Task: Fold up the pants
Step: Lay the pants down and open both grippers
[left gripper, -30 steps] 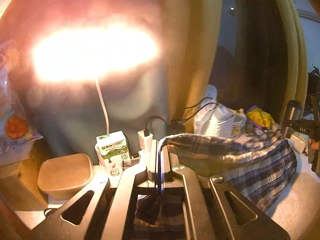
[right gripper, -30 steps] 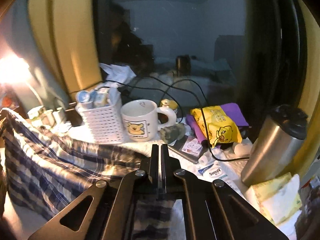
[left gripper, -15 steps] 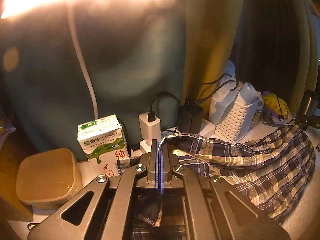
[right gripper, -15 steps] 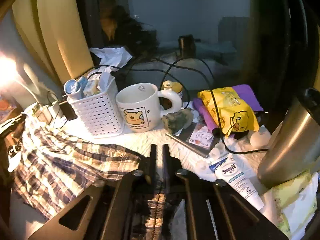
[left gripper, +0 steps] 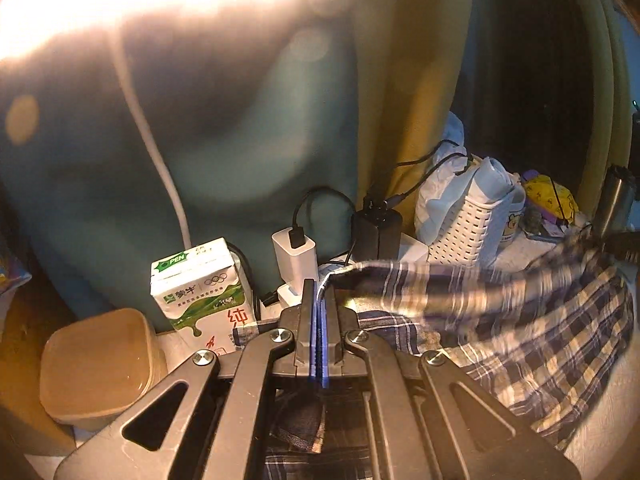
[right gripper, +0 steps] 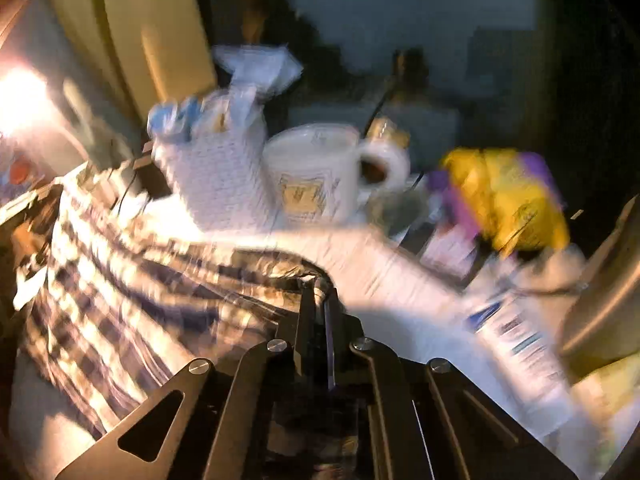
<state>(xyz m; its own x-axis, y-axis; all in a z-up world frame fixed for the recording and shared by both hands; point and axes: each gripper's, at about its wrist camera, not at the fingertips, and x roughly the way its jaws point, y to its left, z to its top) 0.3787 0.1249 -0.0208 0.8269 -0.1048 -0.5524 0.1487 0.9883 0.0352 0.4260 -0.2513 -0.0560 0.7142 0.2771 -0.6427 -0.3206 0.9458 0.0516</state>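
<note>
Pants (left gripper: 500,320) lower, between left gripper (left gripper: 319,292) fingers.

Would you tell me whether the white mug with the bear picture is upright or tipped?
Upright: the white bear mug stands rim-up beside the white perforated basket.

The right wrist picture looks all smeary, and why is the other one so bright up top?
Right wrist view: motion blur smears the mug, white basket and plaid pants. Left wrist view: lamp glare washes out the top left; the milk carton stays sharp, only the pants' edge blurs.
</note>
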